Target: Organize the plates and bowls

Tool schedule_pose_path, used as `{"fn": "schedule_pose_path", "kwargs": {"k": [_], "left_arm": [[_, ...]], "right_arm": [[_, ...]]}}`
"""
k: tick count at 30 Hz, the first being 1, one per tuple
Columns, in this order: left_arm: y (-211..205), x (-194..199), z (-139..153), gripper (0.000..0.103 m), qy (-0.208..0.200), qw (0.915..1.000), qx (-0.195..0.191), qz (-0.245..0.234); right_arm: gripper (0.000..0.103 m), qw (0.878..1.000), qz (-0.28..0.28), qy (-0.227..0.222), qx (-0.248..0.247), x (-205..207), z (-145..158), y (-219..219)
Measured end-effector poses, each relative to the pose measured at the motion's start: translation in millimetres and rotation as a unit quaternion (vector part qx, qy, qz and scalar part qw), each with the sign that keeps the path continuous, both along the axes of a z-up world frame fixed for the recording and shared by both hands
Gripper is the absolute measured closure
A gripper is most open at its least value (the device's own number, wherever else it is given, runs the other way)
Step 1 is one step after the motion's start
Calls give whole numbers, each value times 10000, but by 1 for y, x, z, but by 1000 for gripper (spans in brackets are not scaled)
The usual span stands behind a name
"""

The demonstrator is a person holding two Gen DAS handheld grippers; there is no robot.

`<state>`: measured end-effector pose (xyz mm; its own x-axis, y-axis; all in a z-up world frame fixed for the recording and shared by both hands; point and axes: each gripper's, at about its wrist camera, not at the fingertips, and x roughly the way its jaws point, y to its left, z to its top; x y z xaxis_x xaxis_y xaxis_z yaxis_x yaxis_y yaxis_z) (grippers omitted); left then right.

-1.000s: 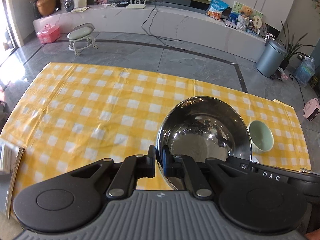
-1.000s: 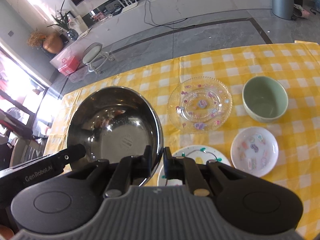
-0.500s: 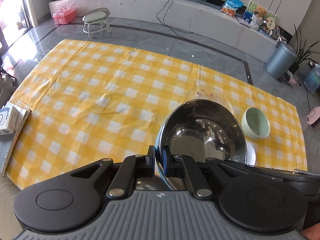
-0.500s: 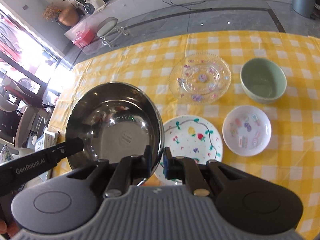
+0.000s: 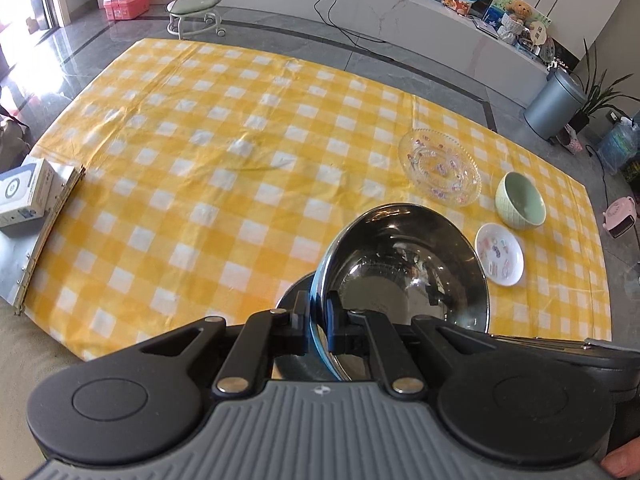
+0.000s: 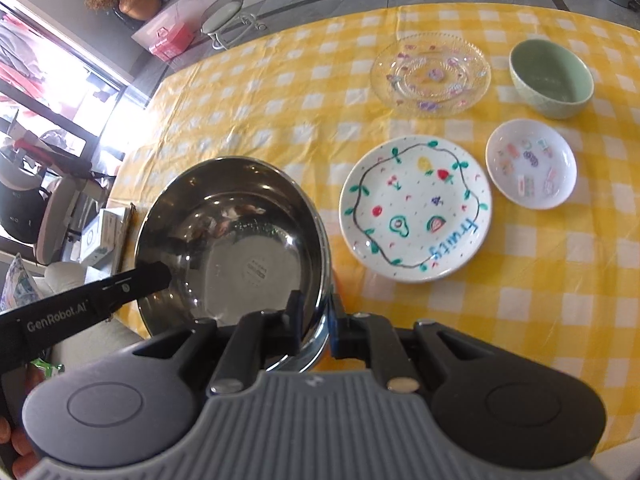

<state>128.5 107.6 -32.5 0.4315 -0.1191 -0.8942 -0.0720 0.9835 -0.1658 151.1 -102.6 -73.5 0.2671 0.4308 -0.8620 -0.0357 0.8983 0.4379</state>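
Yellow-and-white checked cloth (image 5: 224,152) covers the low table in a living room with grey stone flooring and a marble media ledge behind. I hold one large steel mixing bowl (image 6: 232,240) off the table with both tools, each pinching the thin rim. My left gripper (image 5: 319,320) is closed narrow on the rim at the bowl's near-left edge; my right gripper (image 6: 316,320) is clamped the same way on the opposite side, one finger inside the wall and one outside.

In the left view the bowl tilts, and a second dark rim shows just beneath it; I cannot tell whether that is another nested bowl or a reflection.

To my right on the cloth lie the hand-painted "fruity" plate (image 6: 416,208), the small white sticker dish (image 6: 531,163), the clear glass plate (image 6: 431,74) and the pale green ceramic bowl (image 6: 551,78), all apart from one another. A white box (image 5: 24,194) sits past the cloth's left edge.

My judgement: the bowl is in transit toward a stacking spot, with the sorting barely started. The risks come from the grip itself. Polished steel held by a narrow rim bite can slip if my two hands drift apart or twist unevenly, and the tilt would then drop the bowl onto the painted plate close by. Lowering it too far right could also clip that plate's edge.
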Motion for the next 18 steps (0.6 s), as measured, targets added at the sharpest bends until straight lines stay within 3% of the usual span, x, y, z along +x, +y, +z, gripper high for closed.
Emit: {"fn": "schedule_pose_path", "kwargs": {"k": [18], "left_arm": [[24, -7, -34, 96, 384, 9986, -348, -85]], "right_arm": [[94, 9979, 1, -30, -648, -21, -10, 32]]}}
